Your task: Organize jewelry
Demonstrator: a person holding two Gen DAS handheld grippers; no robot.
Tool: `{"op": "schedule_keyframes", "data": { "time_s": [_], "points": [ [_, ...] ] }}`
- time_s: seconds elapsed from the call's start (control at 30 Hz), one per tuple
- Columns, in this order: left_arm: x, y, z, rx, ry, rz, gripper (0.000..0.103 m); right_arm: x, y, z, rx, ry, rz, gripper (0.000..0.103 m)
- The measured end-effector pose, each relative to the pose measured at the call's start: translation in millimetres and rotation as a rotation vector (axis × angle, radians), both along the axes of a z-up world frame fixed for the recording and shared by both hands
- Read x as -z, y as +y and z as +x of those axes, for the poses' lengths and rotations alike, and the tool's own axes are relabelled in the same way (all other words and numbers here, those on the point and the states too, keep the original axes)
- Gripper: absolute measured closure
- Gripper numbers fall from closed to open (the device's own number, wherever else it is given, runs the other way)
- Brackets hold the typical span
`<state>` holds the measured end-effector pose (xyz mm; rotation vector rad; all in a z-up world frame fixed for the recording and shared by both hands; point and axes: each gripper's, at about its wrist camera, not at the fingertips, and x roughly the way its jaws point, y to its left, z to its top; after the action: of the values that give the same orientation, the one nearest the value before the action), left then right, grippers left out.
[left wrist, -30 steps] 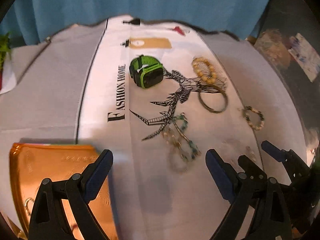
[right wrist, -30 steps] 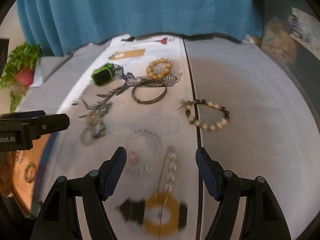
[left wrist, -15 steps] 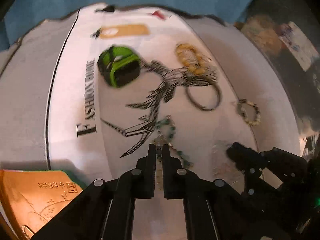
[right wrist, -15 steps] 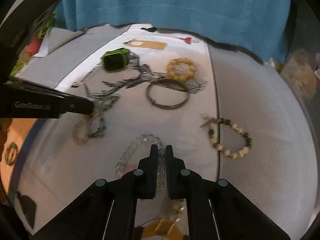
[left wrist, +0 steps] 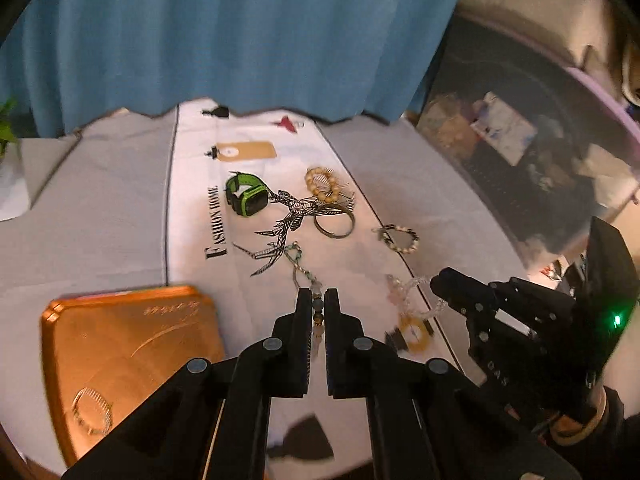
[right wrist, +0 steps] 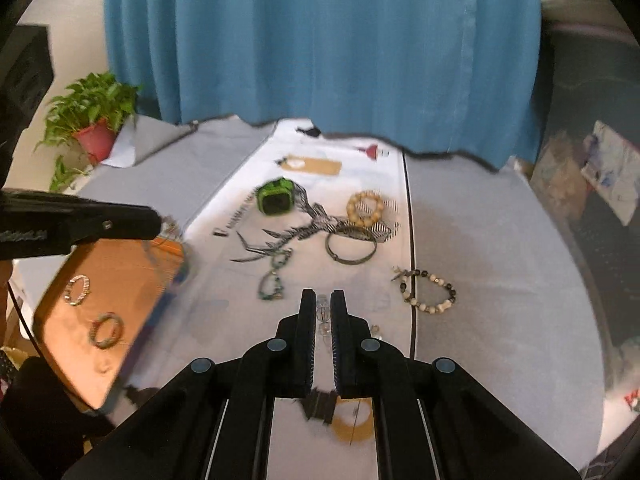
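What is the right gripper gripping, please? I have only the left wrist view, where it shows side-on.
Observer: The right gripper is shut on a strand of clear beads; the right wrist view shows the beads between its jaws.
Operator: Thank you. My left gripper is shut on the green beaded chain, and I see only a silver stretch band in the flat orange tray. Is anything else in it?
Observer: Yes. A small green beaded bracelet also lies in the tray, apart from the silver band.
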<state>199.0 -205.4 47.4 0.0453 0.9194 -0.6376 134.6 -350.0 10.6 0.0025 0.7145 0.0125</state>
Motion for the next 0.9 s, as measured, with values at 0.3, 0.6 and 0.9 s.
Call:
{"op": "schedule_keyframes", "data": {
  "time_s": [0.3,0.6,0.9],
  "points": [
    [-15.7,64.9,-97.7,-0.037,-0.033,-0.023,0.099,-17.6,53.4,-95.0,-0.06,-0.01,0.015,0.095],
    [0.6,120.8,-186.6,-0.1,-0.018,-0.041,0.099,-6.3,101.1,-176.7,-0.128,0.032,0.035,0.095],
    [15.4,153.2,-247.7,-0.155,-0.024,-0.063,0.099,-2.6,151.3,-232.7,-0.22,0.039,0.011,0.095]
  ]
}}
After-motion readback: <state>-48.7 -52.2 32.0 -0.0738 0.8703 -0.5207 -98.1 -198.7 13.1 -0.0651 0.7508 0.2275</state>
